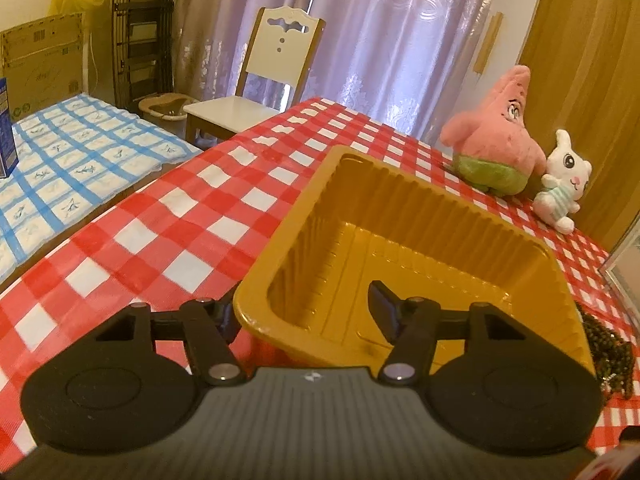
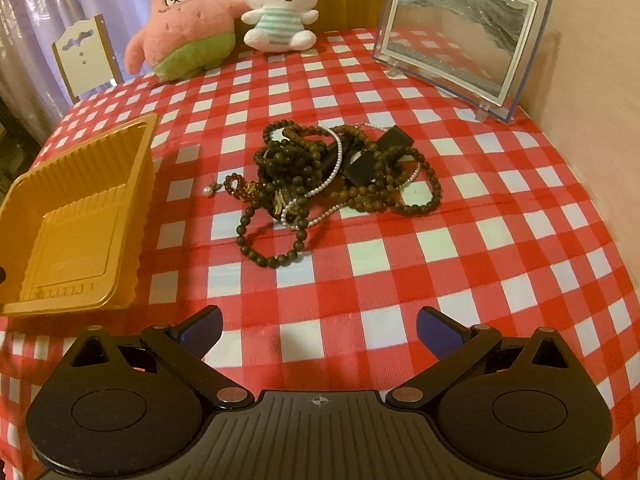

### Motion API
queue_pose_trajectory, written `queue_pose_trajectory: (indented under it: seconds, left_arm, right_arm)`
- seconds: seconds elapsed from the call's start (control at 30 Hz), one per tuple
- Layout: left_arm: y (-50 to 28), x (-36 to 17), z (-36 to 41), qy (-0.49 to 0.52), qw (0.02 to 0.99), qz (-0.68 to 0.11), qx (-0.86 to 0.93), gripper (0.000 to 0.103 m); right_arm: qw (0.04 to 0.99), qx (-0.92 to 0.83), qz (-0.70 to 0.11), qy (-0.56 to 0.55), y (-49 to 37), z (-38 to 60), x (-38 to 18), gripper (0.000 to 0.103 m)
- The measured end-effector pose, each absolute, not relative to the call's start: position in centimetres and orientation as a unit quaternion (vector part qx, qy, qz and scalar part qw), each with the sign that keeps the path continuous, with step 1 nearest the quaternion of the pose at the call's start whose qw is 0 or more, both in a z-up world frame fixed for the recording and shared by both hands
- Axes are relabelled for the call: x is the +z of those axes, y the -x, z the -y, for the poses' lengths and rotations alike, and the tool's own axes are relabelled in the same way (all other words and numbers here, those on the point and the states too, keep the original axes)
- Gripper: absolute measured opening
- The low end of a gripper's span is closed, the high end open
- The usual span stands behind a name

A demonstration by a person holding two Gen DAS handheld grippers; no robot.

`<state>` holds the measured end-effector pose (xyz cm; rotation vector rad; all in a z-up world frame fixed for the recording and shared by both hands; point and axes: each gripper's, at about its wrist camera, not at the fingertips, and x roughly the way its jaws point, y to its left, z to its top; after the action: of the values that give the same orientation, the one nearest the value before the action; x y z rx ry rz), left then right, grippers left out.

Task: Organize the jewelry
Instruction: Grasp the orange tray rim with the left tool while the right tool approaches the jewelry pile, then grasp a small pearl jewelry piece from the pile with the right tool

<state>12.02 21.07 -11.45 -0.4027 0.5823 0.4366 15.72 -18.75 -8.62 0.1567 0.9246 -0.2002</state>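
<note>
A pile of jewelry (image 2: 340, 172), dark bead strands, a white pearl strand and dark flat pieces, lies on the red checked tablecloth (image 2: 460, 280). A loose pearl earring (image 2: 209, 191) lies just left of it. An empty yellow plastic tray (image 2: 76, 220) sits at the left. My right gripper (image 2: 319, 330) is open and empty, short of the pile. In the left wrist view, my left gripper (image 1: 306, 312) is open and straddles the near corner wall of the tray (image 1: 400, 216): one finger inside, one outside. The edge of the bead pile (image 1: 608, 348) shows at the right.
A pink starfish plush (image 2: 180, 28) and a white bunny plush (image 2: 280, 8) stand at the table's far edge. A glass picture frame (image 2: 460, 36) stands at the far right. A white chair (image 1: 256, 92) and a blue checked table (image 1: 72, 156) lie beyond the table.
</note>
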Motion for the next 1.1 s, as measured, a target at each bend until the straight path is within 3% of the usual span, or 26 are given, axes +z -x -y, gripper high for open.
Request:
queue_pose_trajectory:
  seconds: [0.17,0.33,0.47,0.53,0.63,0.7,0.8,0.93,1.1]
  left_arm:
    - [-12.6,-11.9,-21.4,0.186,0.918,-0.277,0.216,0.048]
    - [-13.3,-12.8,-21.6,0.189,0.916,-0.281,0.214,0.046]
    - [-13.6,-12.6,-21.6,0.189,0.919,-0.273,0.214,0.039]
    - [-13.6,-12.4,-21.6,0.182,0.922,-0.270,0.212,0.025]
    - [-13.6,-12.1,-21.8,0.170,0.924,-0.265,0.219,0.014]
    - [-13.8,-11.9,-21.8,0.154,0.926,-0.264,0.219,0.014]
    - [-13.8,-11.6,-21.7,0.141,0.930,-0.258,0.221,0.013]
    - [-13.8,-11.0,-21.3,0.117,0.937,-0.243,0.220,0.014]
    - [-14.3,-10.5,-21.2,0.104,0.943,-0.233,0.216,0.014]
  right_arm:
    - [0.884,-0.095,-0.452,-0.071,-16.3,18.5,-9.0,0.103]
    - [0.882,-0.092,-0.457,-0.068,-16.7,18.2,-9.4,0.103]
    - [0.882,-0.091,-0.458,-0.063,-16.9,18.0,-9.4,0.103]
    - [0.882,-0.091,-0.458,-0.062,-16.9,18.0,-9.5,0.103]
    - [0.883,-0.089,-0.456,-0.060,-17.0,17.9,-9.6,0.103]
    - [0.888,-0.084,-0.450,-0.056,-17.0,17.8,-9.5,0.102]
    - [0.892,-0.074,-0.443,-0.042,-17.3,17.4,-9.5,0.088]
    - [0.902,-0.062,-0.424,-0.056,-17.9,17.7,-9.2,0.079]
    - [0.920,-0.024,-0.390,-0.041,-19.5,17.2,-8.7,0.043]
